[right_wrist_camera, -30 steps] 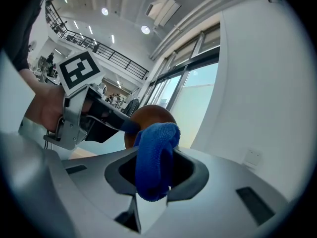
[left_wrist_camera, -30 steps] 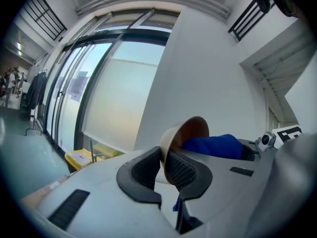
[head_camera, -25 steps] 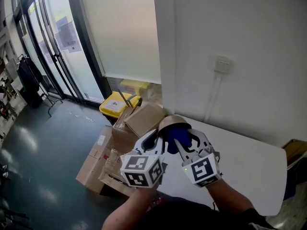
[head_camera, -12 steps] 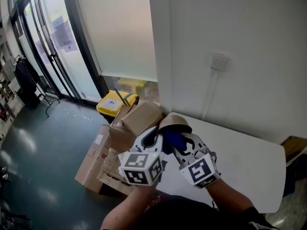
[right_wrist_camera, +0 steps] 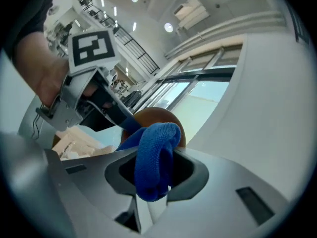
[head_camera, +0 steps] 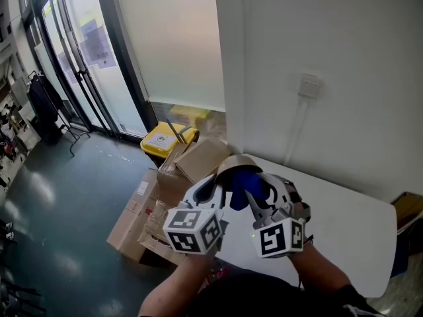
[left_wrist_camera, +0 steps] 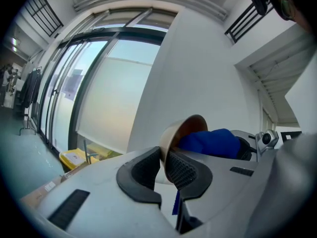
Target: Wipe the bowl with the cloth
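A tan bowl is held tipped on its side above the table's left end. My left gripper is shut on the bowl's rim, one pad inside and one outside, and its jaws have just closed a little further on it. My right gripper is shut on a bunched blue cloth. The cloth is pressed into the bowl's opening. In the left gripper view the cloth fills the bowl, with the right gripper's body behind it.
A white table lies below and to the right of both grippers. Cardboard boxes are stacked on the floor at its left end, with a yellow bin behind them. A white wall with a socket stands close behind, and glass doors are at the left.
The right gripper has rolled about its own axis with the cloth inside the bowl. The left gripper and the bowl have stayed in place.
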Demonstrator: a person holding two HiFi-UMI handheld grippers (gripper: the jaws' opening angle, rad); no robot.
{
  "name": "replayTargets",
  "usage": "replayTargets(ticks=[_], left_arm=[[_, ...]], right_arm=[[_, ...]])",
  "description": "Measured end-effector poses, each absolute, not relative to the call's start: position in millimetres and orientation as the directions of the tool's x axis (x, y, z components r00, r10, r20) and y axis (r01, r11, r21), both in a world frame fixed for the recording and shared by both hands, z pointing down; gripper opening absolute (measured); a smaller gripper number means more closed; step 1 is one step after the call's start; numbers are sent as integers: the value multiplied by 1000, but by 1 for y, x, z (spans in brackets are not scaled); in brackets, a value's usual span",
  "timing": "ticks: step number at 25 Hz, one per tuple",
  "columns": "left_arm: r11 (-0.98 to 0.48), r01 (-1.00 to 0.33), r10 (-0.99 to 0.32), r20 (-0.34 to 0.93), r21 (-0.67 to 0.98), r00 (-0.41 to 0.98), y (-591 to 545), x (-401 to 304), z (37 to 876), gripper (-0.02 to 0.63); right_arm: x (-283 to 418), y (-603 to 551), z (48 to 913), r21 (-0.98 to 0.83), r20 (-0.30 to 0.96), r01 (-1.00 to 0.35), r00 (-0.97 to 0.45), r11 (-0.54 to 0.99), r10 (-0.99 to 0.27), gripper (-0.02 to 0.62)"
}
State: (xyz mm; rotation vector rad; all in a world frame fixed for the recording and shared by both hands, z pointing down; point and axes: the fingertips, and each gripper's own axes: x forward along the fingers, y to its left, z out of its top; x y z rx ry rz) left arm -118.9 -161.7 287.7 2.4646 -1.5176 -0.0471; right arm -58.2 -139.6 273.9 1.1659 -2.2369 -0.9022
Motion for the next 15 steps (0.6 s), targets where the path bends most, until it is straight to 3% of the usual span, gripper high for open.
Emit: replayTargets(ticks=[4, 15], left_arm=[[-447, -874, -878, 92, 190, 469, -152, -110, 281, 38], [-463, -872, -873, 85, 159, 479, -140, -97, 272, 43]], right_arm=[[-69, -137, 281, 773, 104, -489, -531, 404, -841, 77], [-74, -126, 283, 677, 122, -531, -602, 510, -789, 77]])
